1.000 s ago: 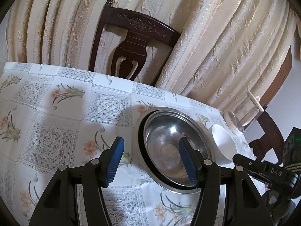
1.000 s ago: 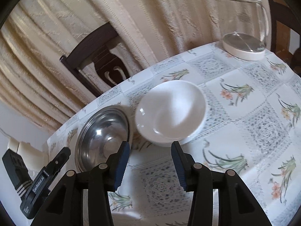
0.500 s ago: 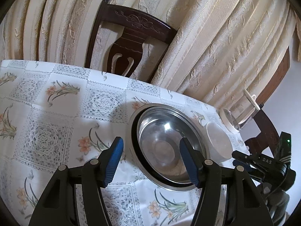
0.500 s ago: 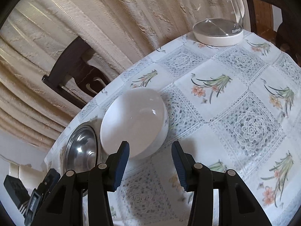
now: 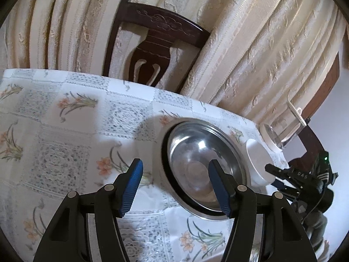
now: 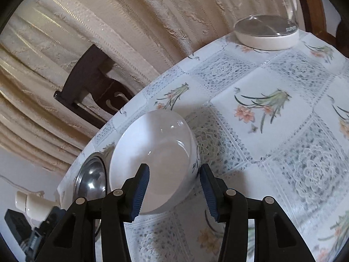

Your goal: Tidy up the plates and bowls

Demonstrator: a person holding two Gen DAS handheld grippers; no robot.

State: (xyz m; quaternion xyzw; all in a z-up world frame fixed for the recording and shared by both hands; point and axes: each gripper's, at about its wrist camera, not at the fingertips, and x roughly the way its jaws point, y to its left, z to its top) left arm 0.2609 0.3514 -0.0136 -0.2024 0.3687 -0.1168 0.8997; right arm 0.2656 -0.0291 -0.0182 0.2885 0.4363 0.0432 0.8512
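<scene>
My right gripper (image 6: 173, 193) jaws stood open around the near rim of the white bowl (image 6: 152, 161), my left gripper (image 5: 175, 187) jaws gaped empty, steel bowl (image 5: 202, 166) just beyond on the bench (image 5: 65, 135)

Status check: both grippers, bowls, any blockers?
Left hand-held gripper open, over the steel bowl's near rim. Right hand-held gripper open, straddling the white bowl's near rim. Bowls side by side; nothing in the way.

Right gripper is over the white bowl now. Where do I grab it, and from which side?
Pinch the near rim of the white bowl, one finger inside, one outside, right gripper coming from the open near side. The steel bowl crowds its left.
</scene>
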